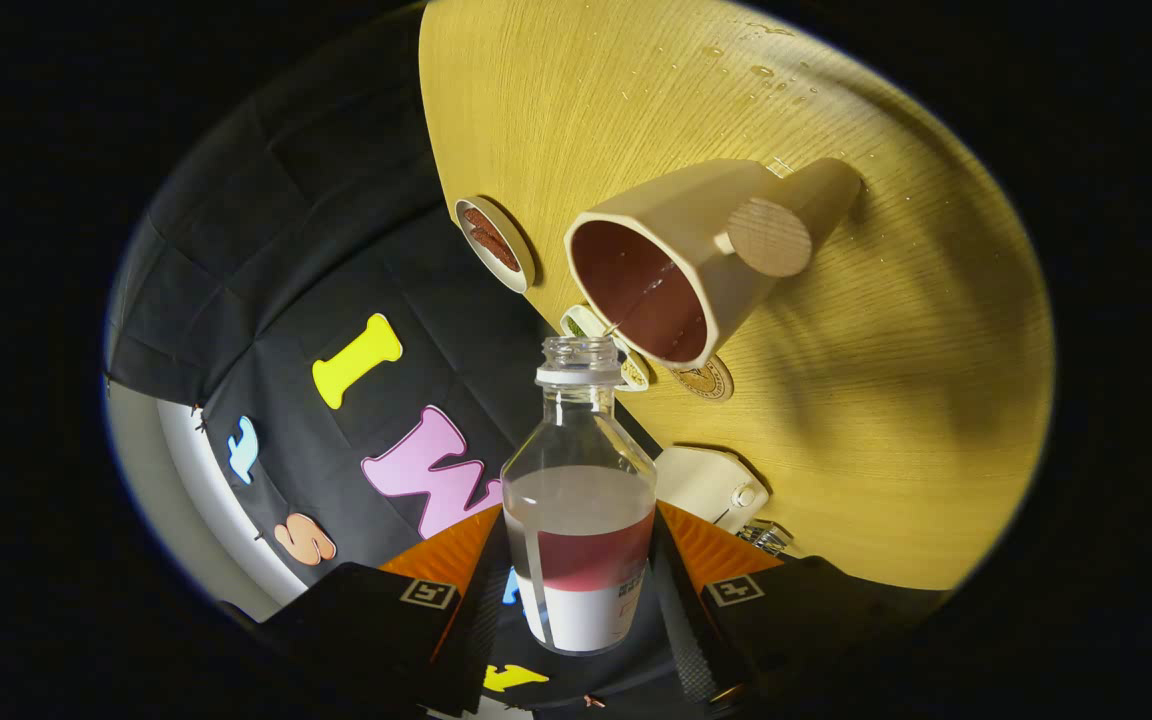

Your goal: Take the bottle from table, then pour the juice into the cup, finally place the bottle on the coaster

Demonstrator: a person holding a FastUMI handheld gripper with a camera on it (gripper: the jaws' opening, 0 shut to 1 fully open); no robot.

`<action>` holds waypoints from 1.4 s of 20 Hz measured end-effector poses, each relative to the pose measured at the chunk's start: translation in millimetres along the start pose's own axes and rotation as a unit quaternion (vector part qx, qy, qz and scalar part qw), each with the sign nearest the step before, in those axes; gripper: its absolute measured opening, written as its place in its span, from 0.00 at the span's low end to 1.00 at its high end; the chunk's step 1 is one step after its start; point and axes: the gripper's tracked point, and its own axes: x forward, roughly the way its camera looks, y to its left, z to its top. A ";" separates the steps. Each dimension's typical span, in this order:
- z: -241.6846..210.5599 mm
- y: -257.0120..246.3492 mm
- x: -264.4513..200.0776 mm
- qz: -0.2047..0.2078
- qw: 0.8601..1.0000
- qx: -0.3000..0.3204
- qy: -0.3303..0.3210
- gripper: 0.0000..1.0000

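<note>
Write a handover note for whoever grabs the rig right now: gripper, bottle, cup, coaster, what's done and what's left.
Gripper: fingers shut on the bottle, one finger on each side of its lower body, the whole rig tilted over.
Bottle: uncapped, red juice left in the lower part, mouth aimed at the cup.
Cup: standing on the wooden table, just beyond the bottle's mouth; a thin stream is running into it and there is already juice inside.
Coaster: on the table beside the cup's base, nothing on it.
Done: bottle picked up, pour under way.
Left: finish pouring, bring the bottle upright, set it on the coaster, release.
</note>
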 end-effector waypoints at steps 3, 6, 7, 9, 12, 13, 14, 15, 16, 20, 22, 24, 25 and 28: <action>0.9 5.7 -0.2 0.005 1.000 0.007 -0.004 0.75; 1.4 12.0 -0.7 0.014 1.000 0.020 -0.013 0.75; 1.0 13.9 0.1 0.017 0.999 0.026 -0.015 0.75; 0.4 18.5 1.4 0.024 0.999 0.039 -0.018 0.75; 2.7 21.2 3.5 0.034 0.998 0.044 -0.031 0.75; 3.5 21.0 5.8 0.034 0.998 0.040 -0.036 0.75; 2.4 19.6 6.6 0.034 0.998 0.035 -0.038 0.75; 1.1 17.9 8.0 0.035 0.998 0.027 -0.039 0.75; -1.2 15.7 7.5 0.036 0.998 0.016 -0.041 0.75; -14.7 2.7 7.7 0.036 0.998 -0.034 -0.041 0.75; -19.0 0.0 6.8 0.040 0.995 -0.074 -0.044 0.75; -18.3 4.7 5.2 0.050 0.991 -0.114 -0.057 0.75; -16.8 7.8 4.1 0.057 0.987 -0.134 -0.064 0.75; -18.0 10.3 4.9 0.063 0.971 -0.217 -0.075 0.75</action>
